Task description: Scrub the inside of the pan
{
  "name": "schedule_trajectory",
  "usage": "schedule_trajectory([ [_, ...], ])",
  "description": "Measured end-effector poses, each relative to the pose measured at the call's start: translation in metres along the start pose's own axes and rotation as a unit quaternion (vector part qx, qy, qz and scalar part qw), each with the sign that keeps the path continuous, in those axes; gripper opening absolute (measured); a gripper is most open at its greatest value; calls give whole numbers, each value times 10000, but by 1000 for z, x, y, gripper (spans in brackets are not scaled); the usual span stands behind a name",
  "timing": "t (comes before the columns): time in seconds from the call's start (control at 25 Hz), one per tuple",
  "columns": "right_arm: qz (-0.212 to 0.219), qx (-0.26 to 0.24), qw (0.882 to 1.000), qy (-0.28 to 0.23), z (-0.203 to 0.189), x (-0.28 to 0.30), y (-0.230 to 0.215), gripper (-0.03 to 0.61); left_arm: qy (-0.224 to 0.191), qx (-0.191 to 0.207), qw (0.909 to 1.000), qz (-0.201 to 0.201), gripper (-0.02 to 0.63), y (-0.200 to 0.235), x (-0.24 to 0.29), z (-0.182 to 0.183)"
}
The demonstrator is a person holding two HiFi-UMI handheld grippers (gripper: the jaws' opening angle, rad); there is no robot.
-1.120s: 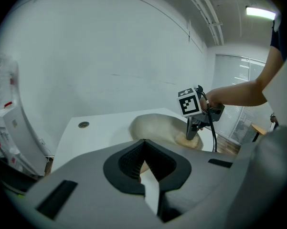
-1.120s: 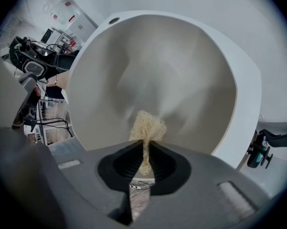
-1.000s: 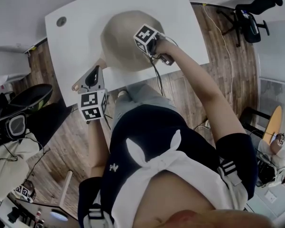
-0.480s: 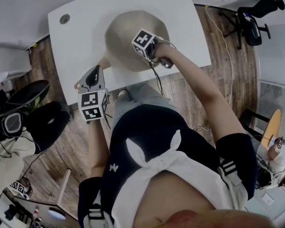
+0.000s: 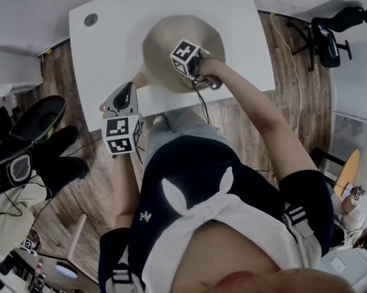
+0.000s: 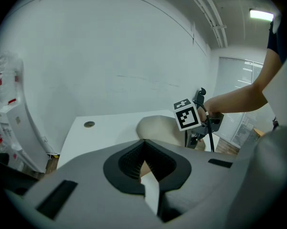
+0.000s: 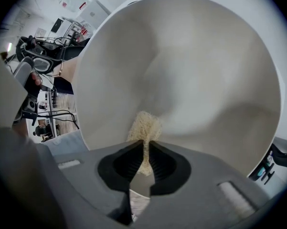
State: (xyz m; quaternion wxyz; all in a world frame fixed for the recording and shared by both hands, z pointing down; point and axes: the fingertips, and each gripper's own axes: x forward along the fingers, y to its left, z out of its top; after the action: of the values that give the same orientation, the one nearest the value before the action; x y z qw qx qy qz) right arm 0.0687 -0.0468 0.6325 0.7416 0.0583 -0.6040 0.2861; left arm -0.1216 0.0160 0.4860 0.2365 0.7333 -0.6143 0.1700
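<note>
The right gripper (image 7: 145, 148) pinches a soft pad (image 7: 144, 125) inside the stiff, smooth pan (image 7: 191, 70). The left gripper (image 6: 144, 149) clamps the handle (image 6: 143, 169), likely the steadiest hold.

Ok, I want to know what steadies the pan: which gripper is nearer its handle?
Left. The left gripper is shut on the pan handle. The right gripper is away from the handle, inside the pan, holding a scrub pad at its inner wall.

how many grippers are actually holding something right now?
2. Left gripper is shut on the handle of the pan at the table's near edge; right gripper is shut on a tan scrub pad inside the pan.
</note>
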Motion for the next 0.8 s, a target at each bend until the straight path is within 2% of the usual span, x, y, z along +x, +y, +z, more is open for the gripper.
schedule_trajectory([
  [0.48,475,17,9987,-199,26,6,30,32,24,-62,9999,110,0,17,-12,-3],
  [0.8,662,-68,9960,-593,37,7,33,32,43,-68,9998,167,0,9,-9,-2],
])
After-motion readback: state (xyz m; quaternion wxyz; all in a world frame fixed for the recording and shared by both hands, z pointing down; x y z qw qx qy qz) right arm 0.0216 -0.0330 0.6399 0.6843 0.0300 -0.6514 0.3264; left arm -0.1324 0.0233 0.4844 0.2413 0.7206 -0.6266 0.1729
